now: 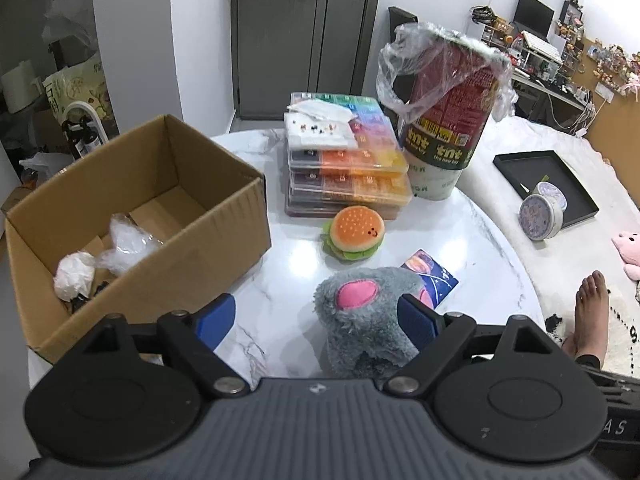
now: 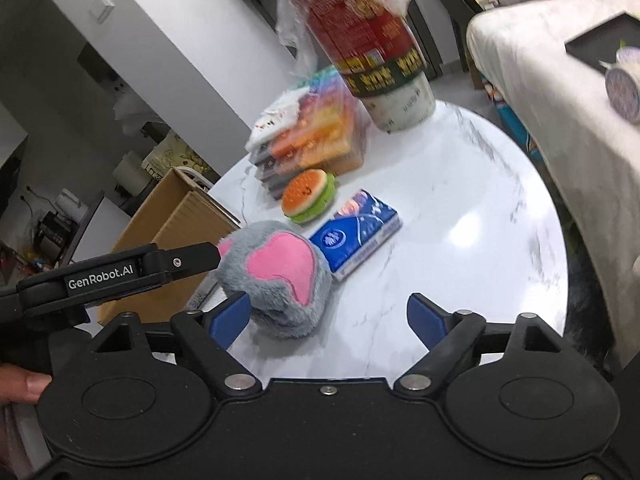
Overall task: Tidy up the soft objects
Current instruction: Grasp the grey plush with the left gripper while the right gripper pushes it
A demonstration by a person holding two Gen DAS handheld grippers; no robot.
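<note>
Left wrist view: white marble table [image 1: 460,240], cardboard box [image 1: 140,200]; fluffy grey plush [image 1: 368,320] w/ pink ear patch; left gripper [image 1: 316,316] jaws wide apart, right gripper [image 2: 328,316] likewise.

A home: bed [image 1: 560,168], door [image 1: 304,36] (cluttered desk [image 1: 552,80] behind).

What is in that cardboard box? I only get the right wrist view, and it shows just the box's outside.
Observer: The cardboard box holds crumpled clear plastic and a white wad; no toy shows in it.
Operator: Has the other claw grabbed the grey toy?
Observer: No. The left gripper is open; the grey plush sits between its fingers, against the right one.
Operator: Any soft toys that I can't see?
Observer: A pink plush lies off the table at the far right, on the white cover.
</note>
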